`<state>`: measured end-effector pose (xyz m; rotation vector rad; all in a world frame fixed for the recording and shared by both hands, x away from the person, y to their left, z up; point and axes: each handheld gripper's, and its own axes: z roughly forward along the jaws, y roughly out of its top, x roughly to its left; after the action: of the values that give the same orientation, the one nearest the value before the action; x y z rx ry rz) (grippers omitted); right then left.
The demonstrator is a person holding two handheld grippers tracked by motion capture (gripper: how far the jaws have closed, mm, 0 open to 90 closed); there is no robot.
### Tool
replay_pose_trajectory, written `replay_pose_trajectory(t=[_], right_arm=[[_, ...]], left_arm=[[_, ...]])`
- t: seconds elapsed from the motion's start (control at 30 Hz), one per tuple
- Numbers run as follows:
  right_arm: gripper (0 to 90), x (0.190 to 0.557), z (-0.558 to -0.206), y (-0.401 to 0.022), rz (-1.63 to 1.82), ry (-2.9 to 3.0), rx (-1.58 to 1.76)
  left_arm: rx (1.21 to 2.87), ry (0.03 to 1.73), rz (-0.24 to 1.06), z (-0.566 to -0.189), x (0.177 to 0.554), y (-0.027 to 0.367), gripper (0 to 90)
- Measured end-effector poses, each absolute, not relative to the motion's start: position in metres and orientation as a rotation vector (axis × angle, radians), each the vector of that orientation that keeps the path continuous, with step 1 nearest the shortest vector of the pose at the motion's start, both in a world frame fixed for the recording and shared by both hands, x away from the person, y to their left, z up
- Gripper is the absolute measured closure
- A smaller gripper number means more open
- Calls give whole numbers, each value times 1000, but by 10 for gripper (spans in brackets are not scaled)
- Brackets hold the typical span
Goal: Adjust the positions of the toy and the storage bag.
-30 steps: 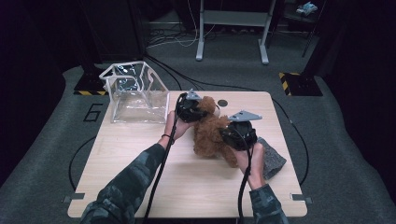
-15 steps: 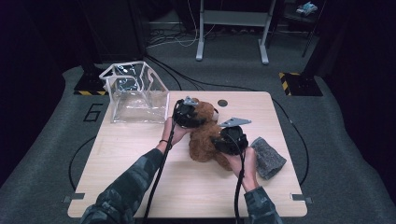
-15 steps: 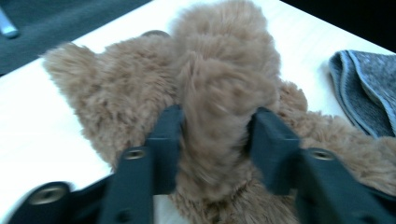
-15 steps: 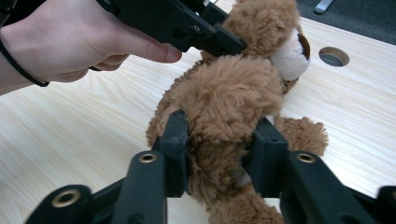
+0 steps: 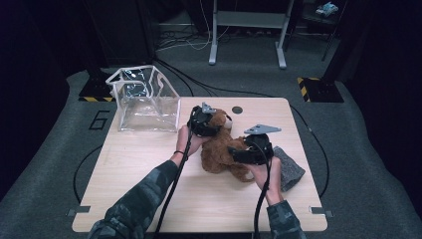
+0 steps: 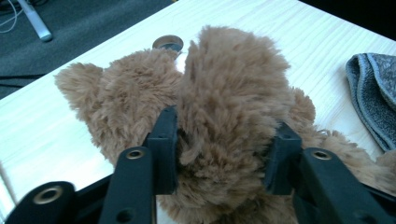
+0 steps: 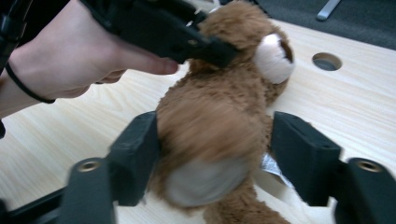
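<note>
We are looking at a lab or recording studio rather than a home. A bare light-wood table (image 5: 149, 199) with a round cable hole (image 5: 237, 109) stands on grey carpet (image 5: 45, 169) marked with a black curved line and a large numeral "6" (image 5: 98, 120). Black walls surround it, yellow-and-black hazard tape (image 5: 314, 82) marks equipment bases (the floor behind carries loose cables (image 5: 184, 37)), and a grey metal stand (image 5: 247, 25) rises at the back.

brown plush bear (image 5: 221, 152) with a white muzzle, grey cloth (image 5: 290, 168), pale wood table (image 5: 149, 194), clear bag (image 5: 147, 99), camouflage sleeves (image 5: 134, 209).
</note>
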<state>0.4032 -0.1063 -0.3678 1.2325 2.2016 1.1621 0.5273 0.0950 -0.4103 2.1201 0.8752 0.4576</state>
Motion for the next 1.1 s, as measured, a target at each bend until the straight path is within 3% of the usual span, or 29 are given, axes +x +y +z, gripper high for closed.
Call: replay_pose_trajectory(t=[0.2,0.77,1.1], right_arm=[[203,407,-369,-128,1197,2132,1293],[186,459,-421,-142,1038,2166,1460],[183,473,-430,-140,1006,2149,1516]], left_arm=[[2091,899,439,-414,527,111,581],[1952,1048,313,-438,533,159,572],[1943,1109,318,-447,534,171,461]])
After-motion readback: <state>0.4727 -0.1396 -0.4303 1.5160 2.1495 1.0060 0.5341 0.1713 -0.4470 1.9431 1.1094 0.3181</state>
